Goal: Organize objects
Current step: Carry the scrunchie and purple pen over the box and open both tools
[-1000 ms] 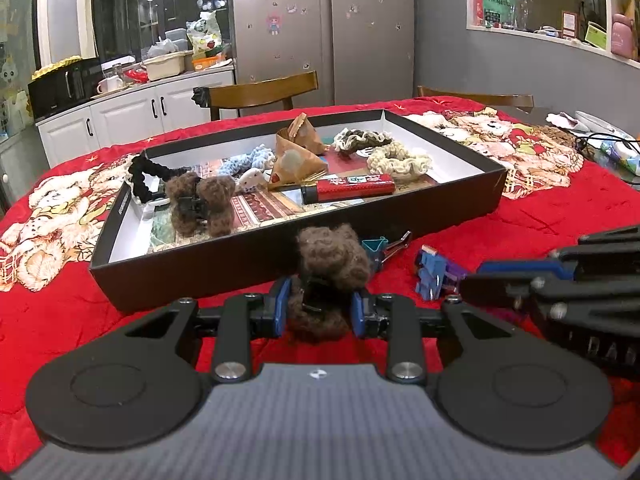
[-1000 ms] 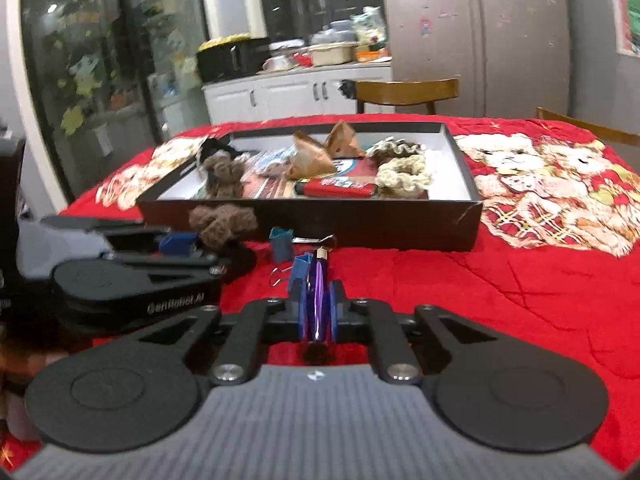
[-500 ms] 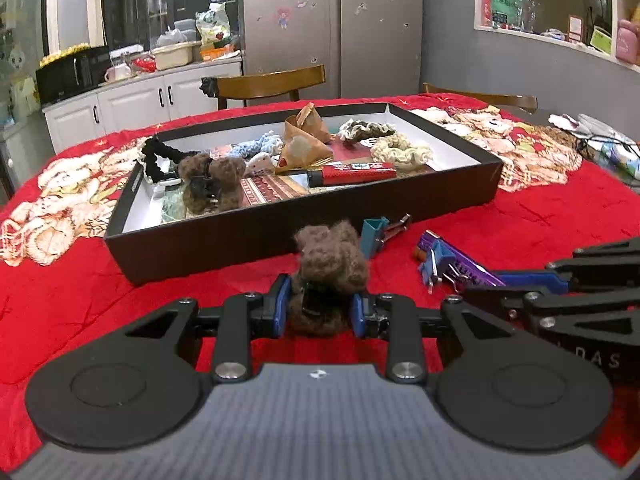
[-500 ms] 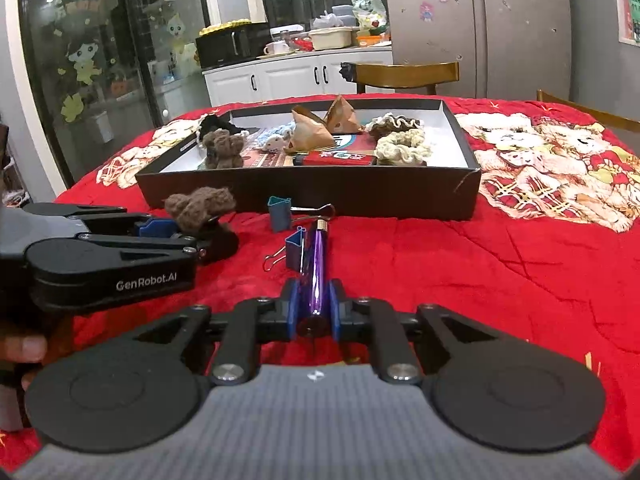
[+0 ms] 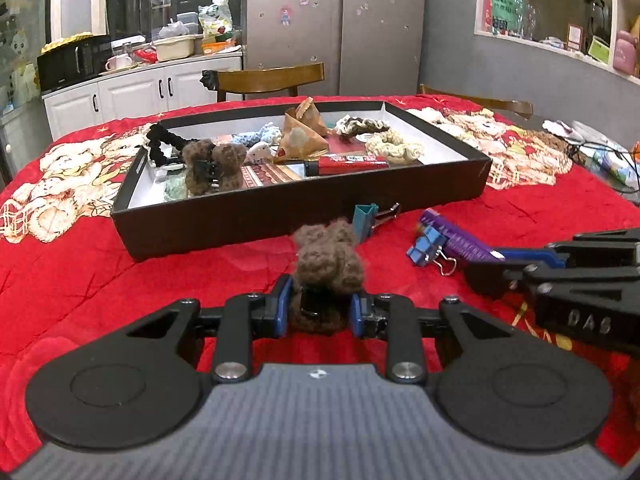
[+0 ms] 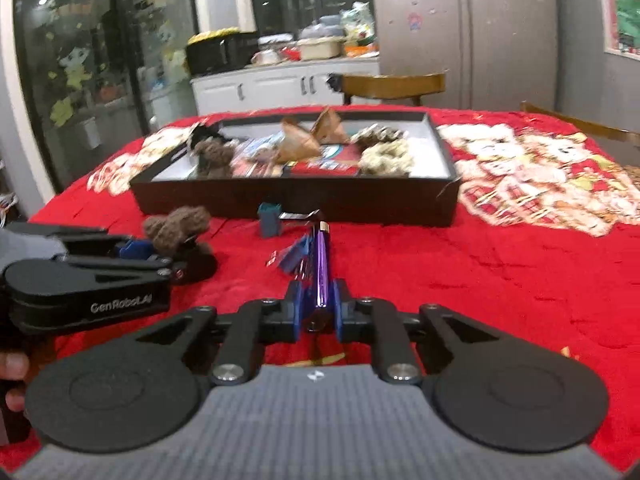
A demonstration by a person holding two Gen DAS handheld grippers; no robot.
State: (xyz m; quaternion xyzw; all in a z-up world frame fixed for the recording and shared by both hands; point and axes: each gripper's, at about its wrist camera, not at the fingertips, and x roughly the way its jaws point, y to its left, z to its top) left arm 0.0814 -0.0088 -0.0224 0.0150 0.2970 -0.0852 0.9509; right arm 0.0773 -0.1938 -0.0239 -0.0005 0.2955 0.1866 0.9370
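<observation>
My left gripper (image 5: 318, 312) is shut on a brown fuzzy hair clip (image 5: 326, 260), held above the red cloth in front of the black tray (image 5: 304, 204). The clip also shows in the right wrist view (image 6: 176, 226). My right gripper (image 6: 318, 310) is shut on a purple pen-like stick (image 6: 322, 264), also seen from the left wrist (image 5: 456, 240). A blue binder clip (image 5: 426, 246) hangs by the stick's far end. A teal binder clip (image 5: 366, 218) lies on the cloth before the tray. The tray holds a second brown clip (image 5: 214, 166), scrunchies, paper cones and a red lighter-like tube (image 5: 348, 164).
The table carries a red bear-print cloth (image 5: 80, 264). Wooden chairs (image 5: 268, 78) stand behind it. Cables and small items (image 5: 600, 152) lie at the far right edge. White cabinets and a fridge are at the back.
Both grippers have risen and drawn back from the tray, keeping their objects. The purple stick is lifted, with the blue binder clip moving along at its tip.
</observation>
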